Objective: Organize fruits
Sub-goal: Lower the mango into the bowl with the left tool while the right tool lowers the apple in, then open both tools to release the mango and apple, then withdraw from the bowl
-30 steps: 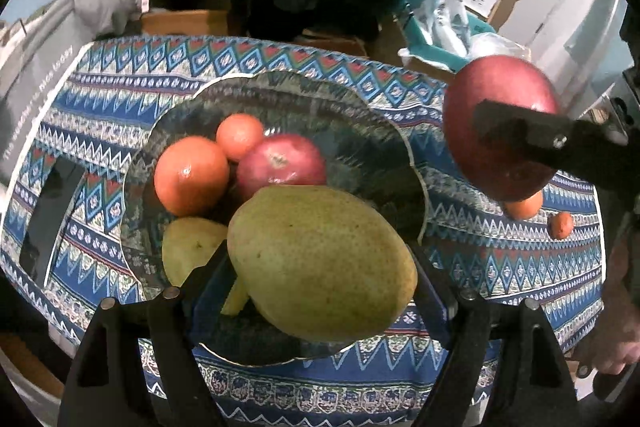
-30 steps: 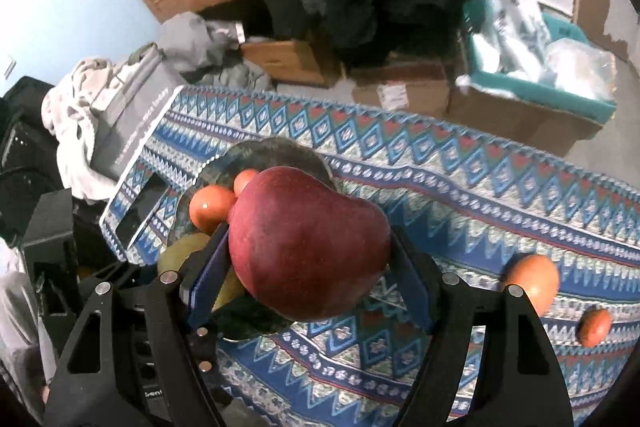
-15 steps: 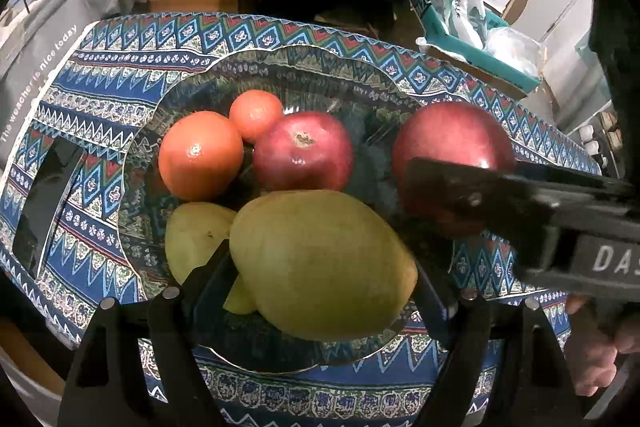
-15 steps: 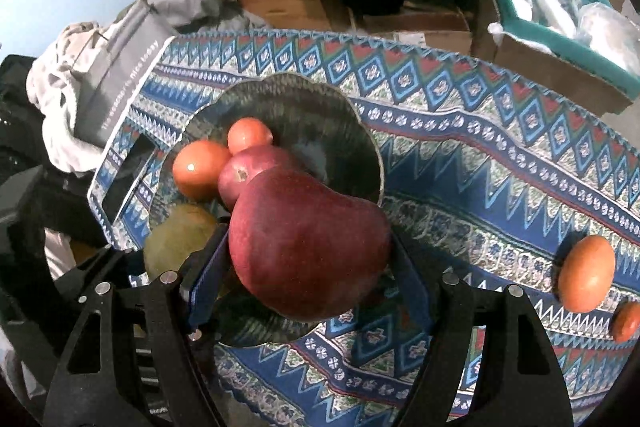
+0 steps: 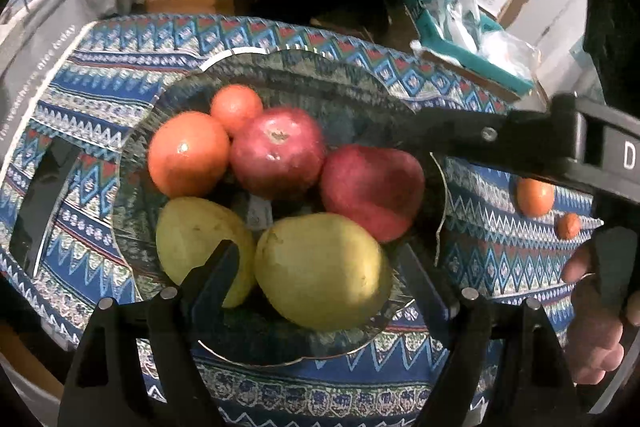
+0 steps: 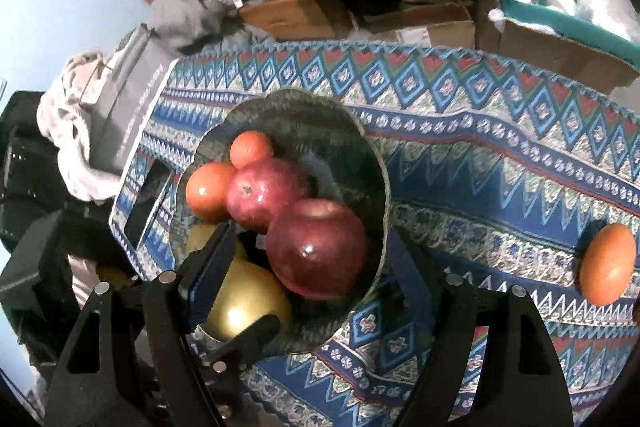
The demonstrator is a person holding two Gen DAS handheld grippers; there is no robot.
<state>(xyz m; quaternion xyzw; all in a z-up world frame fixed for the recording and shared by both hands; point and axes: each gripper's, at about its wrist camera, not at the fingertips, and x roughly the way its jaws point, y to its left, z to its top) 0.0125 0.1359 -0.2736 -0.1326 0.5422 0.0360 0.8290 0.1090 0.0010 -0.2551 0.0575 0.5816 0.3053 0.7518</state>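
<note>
A dark glass bowl (image 5: 328, 75) on the patterned cloth holds two oranges (image 5: 188, 155), a red apple (image 5: 278, 151), a second red apple (image 5: 372, 191), and two green pears (image 5: 322, 271). My left gripper (image 5: 316, 267) is open, its fingers on either side of the near pear, which rests in the bowl. My right gripper (image 6: 308, 247) is open, its fingers spread wide of the red apple (image 6: 316, 247) that lies in the bowl (image 6: 320, 115). The right gripper's body crosses the left wrist view at the right.
An orange (image 6: 606, 269) lies on the cloth to the right, also in the left wrist view (image 5: 534, 197), beside a smaller orange fruit (image 5: 568, 225). A dark phone (image 6: 146, 205) lies left of the bowl. A grey bag (image 5: 36, 39), boxes and clutter stand beyond the table.
Both grippers came down over the bowl and opened. The green pear and the red apple left their jaws and now lie in the bowl.
</note>
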